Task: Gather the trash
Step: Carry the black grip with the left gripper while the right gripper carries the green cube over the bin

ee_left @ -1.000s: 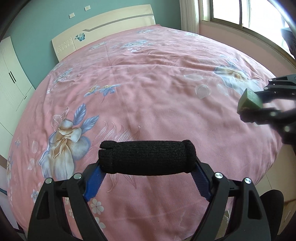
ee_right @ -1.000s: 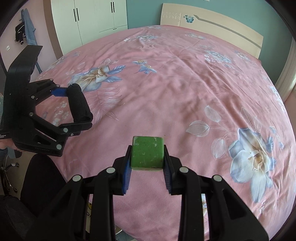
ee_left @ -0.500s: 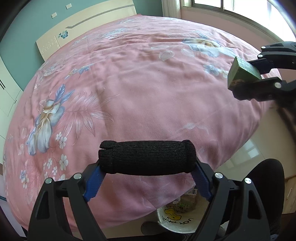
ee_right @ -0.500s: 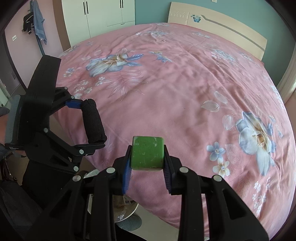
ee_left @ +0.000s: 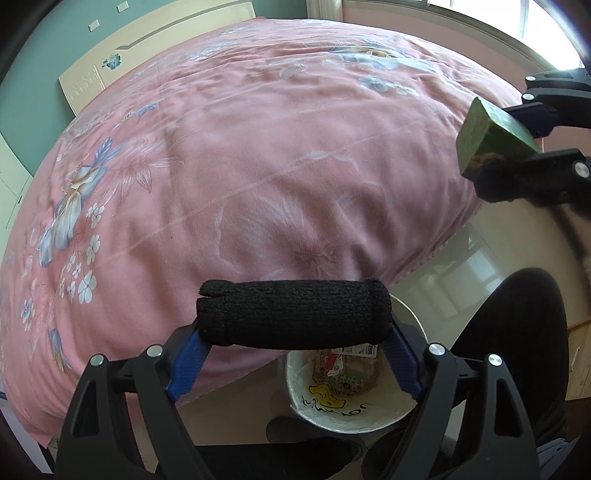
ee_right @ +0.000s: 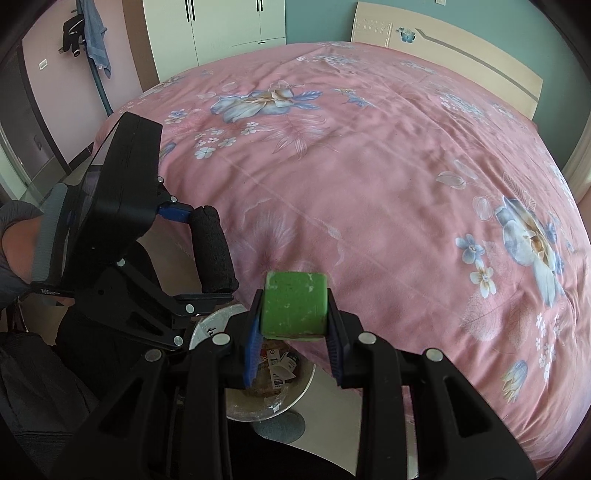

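Note:
My left gripper (ee_left: 293,314) is shut on a black foam roll (ee_left: 291,313), held crosswise just above the white trash bin (ee_left: 354,421) on the floor at the foot of the bed. My right gripper (ee_right: 293,308) is shut on a green block (ee_right: 293,304), above and slightly beyond the same bin (ee_right: 258,406). The green block (ee_left: 487,140) also shows at the right of the left wrist view, and the black roll (ee_right: 212,251) at the left of the right wrist view. The bin holds wrappers and paper scraps.
A bed with a pink floral cover (ee_left: 240,147) fills most of both views, its edge beside the bin. A headboard (ee_right: 461,48) and white wardrobe (ee_right: 221,29) stand beyond. My dark-trousered legs (ee_left: 517,332) are beside the bin on the glossy floor.
Both grippers have pulled back from over the bed to its foot edge. The trash bin has come into view under them. Both grips are unchanged.

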Tool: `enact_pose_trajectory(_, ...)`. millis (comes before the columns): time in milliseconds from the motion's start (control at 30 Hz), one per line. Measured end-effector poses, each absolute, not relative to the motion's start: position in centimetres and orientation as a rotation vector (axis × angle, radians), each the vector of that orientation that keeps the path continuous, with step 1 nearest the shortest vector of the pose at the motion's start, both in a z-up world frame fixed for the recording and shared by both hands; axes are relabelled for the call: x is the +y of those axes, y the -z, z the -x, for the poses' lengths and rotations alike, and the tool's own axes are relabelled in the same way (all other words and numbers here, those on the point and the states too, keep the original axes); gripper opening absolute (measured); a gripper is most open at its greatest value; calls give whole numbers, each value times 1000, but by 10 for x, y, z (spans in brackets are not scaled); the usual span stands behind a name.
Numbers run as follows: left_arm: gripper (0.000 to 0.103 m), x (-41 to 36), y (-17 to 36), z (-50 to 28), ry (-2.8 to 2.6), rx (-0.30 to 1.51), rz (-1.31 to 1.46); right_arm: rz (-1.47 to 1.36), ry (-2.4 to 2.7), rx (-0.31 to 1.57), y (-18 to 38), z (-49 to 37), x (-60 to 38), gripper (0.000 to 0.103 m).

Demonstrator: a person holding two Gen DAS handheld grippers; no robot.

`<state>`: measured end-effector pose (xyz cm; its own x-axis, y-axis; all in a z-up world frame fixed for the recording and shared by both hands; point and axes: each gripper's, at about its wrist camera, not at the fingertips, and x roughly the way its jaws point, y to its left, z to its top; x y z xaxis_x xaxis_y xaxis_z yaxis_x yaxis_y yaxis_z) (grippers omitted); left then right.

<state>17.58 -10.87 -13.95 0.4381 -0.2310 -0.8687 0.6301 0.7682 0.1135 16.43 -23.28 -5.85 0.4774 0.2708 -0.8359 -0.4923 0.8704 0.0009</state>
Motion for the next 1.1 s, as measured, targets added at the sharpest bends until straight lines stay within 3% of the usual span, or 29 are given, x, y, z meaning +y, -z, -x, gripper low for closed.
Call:
enact_pose_trajectory(467,85,-111,171,-128,624,1034,-475,243,-528,985,74,-123,-210,31)
enact_pose_trajectory(1100,85,-118,239,-101,675,1175,-471,187,-569,1110,148,-110,-192,31)
